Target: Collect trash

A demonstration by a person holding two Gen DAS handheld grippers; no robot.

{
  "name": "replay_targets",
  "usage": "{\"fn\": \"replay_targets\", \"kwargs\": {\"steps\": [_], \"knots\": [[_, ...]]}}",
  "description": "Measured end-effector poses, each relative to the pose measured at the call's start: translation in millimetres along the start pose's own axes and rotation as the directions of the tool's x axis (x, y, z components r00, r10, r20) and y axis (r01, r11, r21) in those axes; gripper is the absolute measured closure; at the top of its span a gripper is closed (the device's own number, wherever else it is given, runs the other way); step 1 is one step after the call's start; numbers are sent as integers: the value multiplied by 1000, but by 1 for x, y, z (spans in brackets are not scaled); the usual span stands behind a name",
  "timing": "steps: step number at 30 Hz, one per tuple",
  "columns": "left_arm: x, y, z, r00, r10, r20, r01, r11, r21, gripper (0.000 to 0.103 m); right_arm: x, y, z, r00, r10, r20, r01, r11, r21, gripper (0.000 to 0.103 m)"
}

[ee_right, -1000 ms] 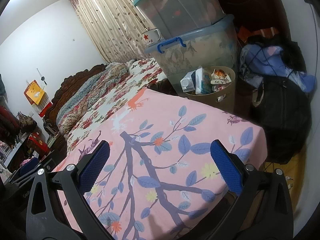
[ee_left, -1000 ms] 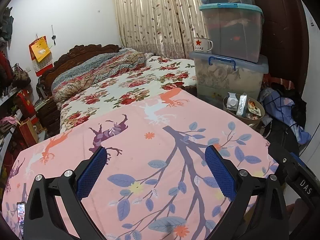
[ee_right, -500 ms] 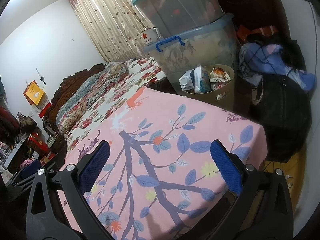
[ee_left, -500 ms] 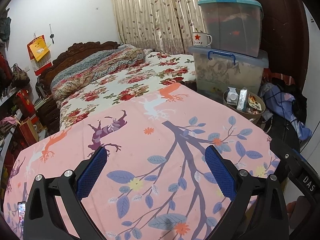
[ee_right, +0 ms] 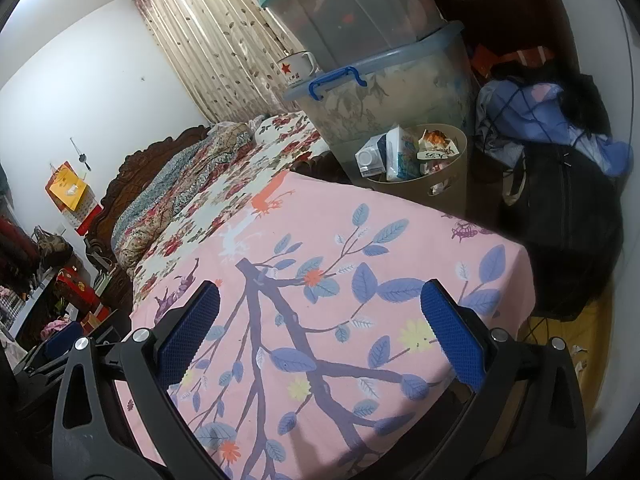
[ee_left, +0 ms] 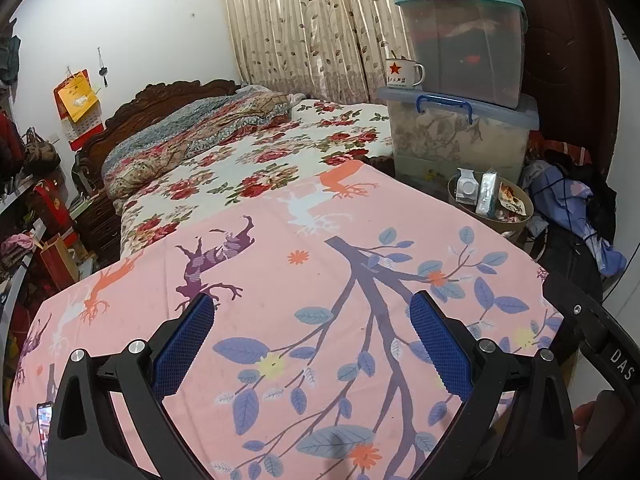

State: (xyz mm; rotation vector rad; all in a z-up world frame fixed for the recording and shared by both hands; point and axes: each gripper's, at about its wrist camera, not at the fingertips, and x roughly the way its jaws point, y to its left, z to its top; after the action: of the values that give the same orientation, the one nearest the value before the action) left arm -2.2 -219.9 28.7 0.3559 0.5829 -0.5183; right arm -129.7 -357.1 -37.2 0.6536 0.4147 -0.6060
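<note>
Both tools, left (ee_left: 312,336) and right (ee_right: 320,326), gape wide and empty over the pink tabletop (ee_left: 320,280); bin (ee_right: 444,176) contents jumbled, two cartons discernible.

Matt printed cloth (ee_left: 320,280); translucent plastic bins (ee_left: 460,140); carved glossy wooden headboard (ee_left: 160,98).

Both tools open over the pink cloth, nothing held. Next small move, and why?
Probably pull both back and stop. The left tool and right tool are open and empty, the pink cloth shows no loose trash, and cartons and wrappers already sit in the bin beyond the table's far edge. A scan elsewhere might follow.
</note>
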Motion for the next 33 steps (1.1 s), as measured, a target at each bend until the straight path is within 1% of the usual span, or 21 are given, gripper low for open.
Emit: {"fn": "replay_targets", "kwargs": {"steps": [29, 33], "knots": [[3, -1, -5, 1000, 0, -4, 1, 1000, 23, 9, 0, -1, 2, 1000, 1, -6, -1, 1000, 5, 4], [4, 0, -6, 1000, -2, -6, 2, 1000, 28, 9, 0, 0, -2, 1000, 1, -6, -1, 1000, 4, 4]]}}
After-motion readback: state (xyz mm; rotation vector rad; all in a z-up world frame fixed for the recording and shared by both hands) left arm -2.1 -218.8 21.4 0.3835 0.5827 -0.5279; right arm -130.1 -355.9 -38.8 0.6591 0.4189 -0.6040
